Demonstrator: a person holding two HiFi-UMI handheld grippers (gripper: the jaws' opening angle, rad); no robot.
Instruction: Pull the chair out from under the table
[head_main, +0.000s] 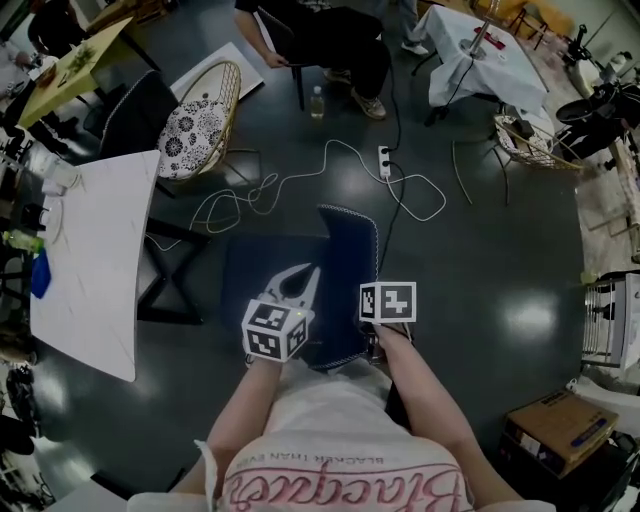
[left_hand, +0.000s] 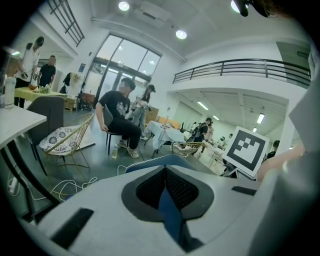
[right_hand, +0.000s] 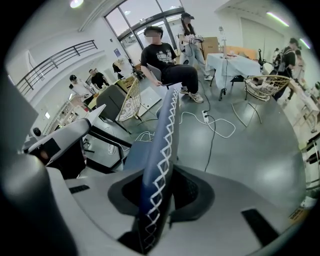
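Note:
A dark blue chair with white stitched edging stands on the dark floor, to the right of the white table and apart from it. My left gripper is at the left edge of the chair's backrest. In the left gripper view its jaws are closed on a strip of blue fabric. My right gripper is at the backrest's right edge, its fingers hidden under the marker cube. In the right gripper view the jaws clamp the stitched edge of the backrest.
A wicker chair with a patterned cushion stands beyond the table. A white cable and a power strip lie on the floor ahead. A person sits further back. A cardboard box is at the right.

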